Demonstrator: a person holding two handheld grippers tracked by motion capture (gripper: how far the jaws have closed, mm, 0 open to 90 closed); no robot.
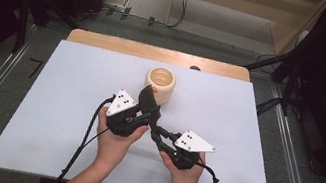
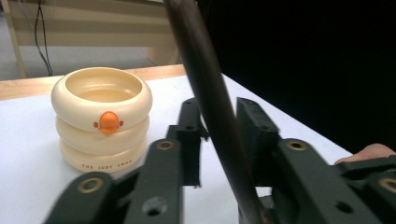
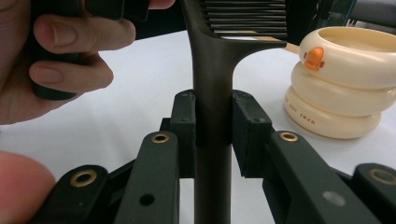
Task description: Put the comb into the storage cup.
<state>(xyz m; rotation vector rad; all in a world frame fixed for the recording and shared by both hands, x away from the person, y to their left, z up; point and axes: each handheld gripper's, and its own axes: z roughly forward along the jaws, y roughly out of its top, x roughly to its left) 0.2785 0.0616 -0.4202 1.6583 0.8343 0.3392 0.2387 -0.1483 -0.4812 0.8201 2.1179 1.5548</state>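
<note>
A dark comb (image 3: 212, 70) is clamped by the right gripper (image 3: 214, 116) and passed between the left gripper (image 2: 219, 133)'s parted jaws — a cream ringed cup (image 1: 160, 84) stands just beyond.

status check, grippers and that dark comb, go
Right gripper shut on dark comb handle. Left gripper jaws flank the comb, grip unclear. Cream holder just beyond, upright. Nothing between.

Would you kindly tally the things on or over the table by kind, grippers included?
Cream ringed cup with orange duck beak: 1
Dark comb, its handle clamped in the right gripper's jaws: 1
Grippers: 2, left gripper and right gripper
Total: 4
</note>
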